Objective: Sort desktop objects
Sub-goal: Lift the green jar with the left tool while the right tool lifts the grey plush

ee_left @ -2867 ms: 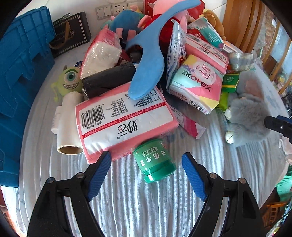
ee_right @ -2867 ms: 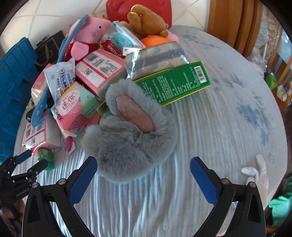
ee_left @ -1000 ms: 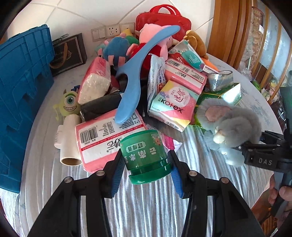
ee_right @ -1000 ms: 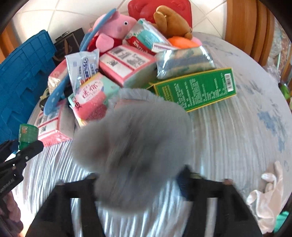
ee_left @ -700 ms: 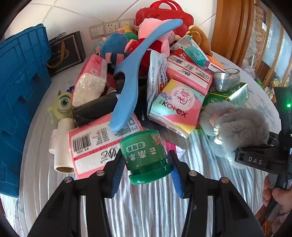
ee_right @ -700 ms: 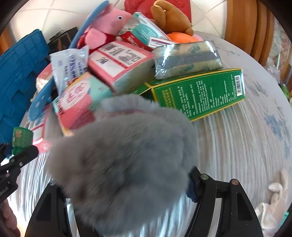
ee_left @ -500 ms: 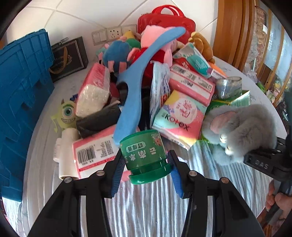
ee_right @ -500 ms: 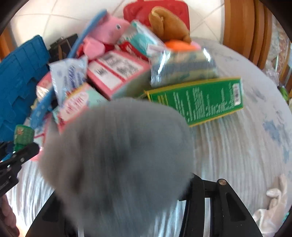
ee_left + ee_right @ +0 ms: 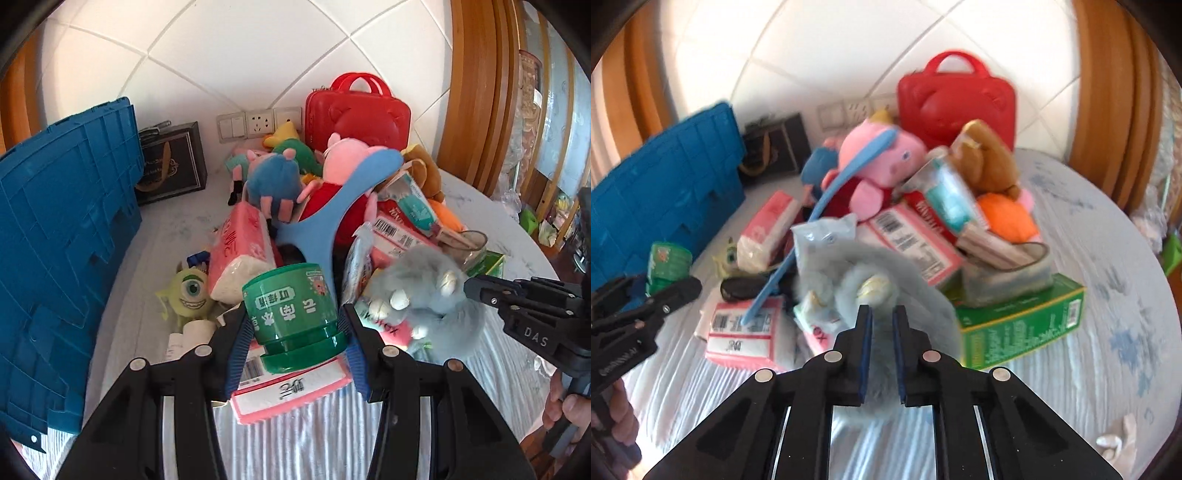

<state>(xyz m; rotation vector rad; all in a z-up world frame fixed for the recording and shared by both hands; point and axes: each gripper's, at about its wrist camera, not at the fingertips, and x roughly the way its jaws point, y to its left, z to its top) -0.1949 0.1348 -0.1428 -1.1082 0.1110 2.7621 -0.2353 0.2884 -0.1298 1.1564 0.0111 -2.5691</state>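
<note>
Table (image 9: 332, 435): striped cloth, a heap of toys and packets near the tiled wall.
Left gripper (image 9: 295, 328): clamped on the green jar (image 9: 295, 314), held above the pink packet (image 9: 291, 391).
Right gripper (image 9: 881, 325): jaws just closing, pinching the grey plush toy (image 9: 882, 291), lifted clear beside the green box (image 9: 1023, 325).

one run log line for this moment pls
left gripper: shut on green jar | right gripper: jaws just closed, shut on grey plush | both above table

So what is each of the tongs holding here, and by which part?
Left tongs: the green plastic jar, pads on its sides just above the lid. Right tongs: the grey furry plush toy, pinched by its fur.
</note>
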